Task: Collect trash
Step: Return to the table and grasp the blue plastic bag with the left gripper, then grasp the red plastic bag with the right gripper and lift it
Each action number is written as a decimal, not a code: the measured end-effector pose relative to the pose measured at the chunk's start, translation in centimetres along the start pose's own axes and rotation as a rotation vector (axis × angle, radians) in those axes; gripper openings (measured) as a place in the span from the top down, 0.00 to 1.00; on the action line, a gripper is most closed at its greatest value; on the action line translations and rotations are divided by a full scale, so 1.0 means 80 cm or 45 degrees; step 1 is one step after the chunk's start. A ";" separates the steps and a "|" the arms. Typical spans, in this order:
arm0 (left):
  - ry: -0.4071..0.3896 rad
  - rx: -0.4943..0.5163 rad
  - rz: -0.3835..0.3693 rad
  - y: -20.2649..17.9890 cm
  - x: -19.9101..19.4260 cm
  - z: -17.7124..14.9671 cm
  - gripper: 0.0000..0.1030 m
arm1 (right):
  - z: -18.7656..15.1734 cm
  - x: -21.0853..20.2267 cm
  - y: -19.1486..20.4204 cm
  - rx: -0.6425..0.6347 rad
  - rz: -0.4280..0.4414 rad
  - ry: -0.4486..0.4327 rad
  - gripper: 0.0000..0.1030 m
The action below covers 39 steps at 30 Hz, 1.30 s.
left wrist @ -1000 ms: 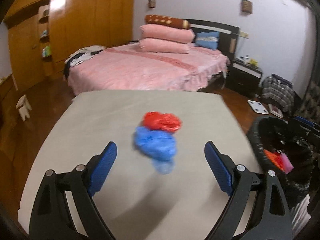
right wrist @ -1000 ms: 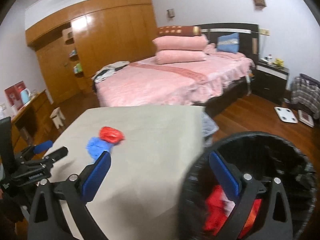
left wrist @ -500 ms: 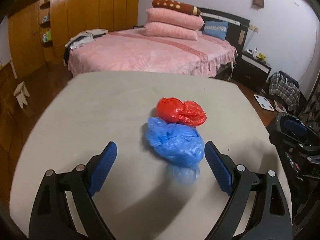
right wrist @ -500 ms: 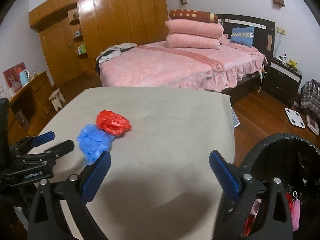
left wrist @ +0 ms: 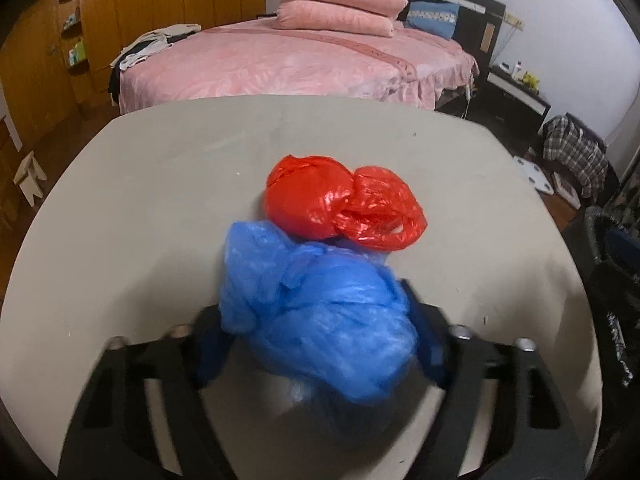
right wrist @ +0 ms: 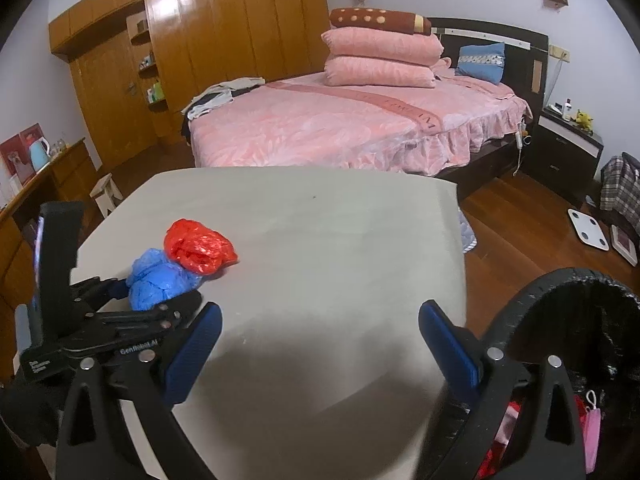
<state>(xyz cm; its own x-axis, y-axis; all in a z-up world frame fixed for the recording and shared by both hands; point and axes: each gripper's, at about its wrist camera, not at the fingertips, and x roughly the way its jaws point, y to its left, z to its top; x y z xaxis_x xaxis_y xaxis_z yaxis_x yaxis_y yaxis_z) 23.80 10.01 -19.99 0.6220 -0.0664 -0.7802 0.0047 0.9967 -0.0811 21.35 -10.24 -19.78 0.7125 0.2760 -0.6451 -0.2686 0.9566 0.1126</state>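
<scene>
A crumpled blue plastic bag (left wrist: 320, 320) lies on the grey table (left wrist: 140, 208) and sits between the fingers of my left gripper (left wrist: 316, 340), which press in on both its sides. A red plastic bag (left wrist: 340, 204) lies just beyond it, touching it. In the right wrist view the blue bag (right wrist: 160, 280) and red bag (right wrist: 198, 250) are at the table's left, with the left gripper (right wrist: 156, 300) on the blue one. My right gripper (right wrist: 318, 344) is open and empty above the table's near right part.
A black trash bin (right wrist: 560, 320) with red and pink trash inside stands at the table's right edge. A pink bed (right wrist: 340, 120) stands behind the table. A wooden wardrobe (right wrist: 200, 40) lines the left wall. A white stool (left wrist: 28, 172) is on the floor at left.
My left gripper has moved forward over the blue bag and its fingers have closed in on it. My right gripper has swung left from the bin toward the table.
</scene>
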 end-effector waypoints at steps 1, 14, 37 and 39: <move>-0.006 -0.012 -0.016 0.006 -0.003 -0.001 0.41 | 0.000 0.001 0.002 -0.003 0.003 0.001 0.06; -0.088 -0.064 0.156 0.095 -0.038 0.000 0.45 | 0.021 0.030 0.048 -0.043 0.090 0.004 0.06; -0.020 -0.113 0.131 0.151 -0.013 0.002 0.45 | 0.025 0.132 0.138 -0.151 0.145 0.186 0.25; -0.018 -0.108 0.136 0.149 -0.012 0.001 0.45 | 0.022 0.130 0.141 -0.162 0.143 0.181 0.41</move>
<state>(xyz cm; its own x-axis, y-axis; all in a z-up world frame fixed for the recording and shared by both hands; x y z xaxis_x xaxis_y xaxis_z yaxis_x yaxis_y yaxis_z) 23.32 21.93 -20.19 0.6266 0.0410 -0.7782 -0.1281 0.9904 -0.0510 26.87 3.60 -23.93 0.5771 0.3556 -0.7352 -0.4271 0.8987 0.0994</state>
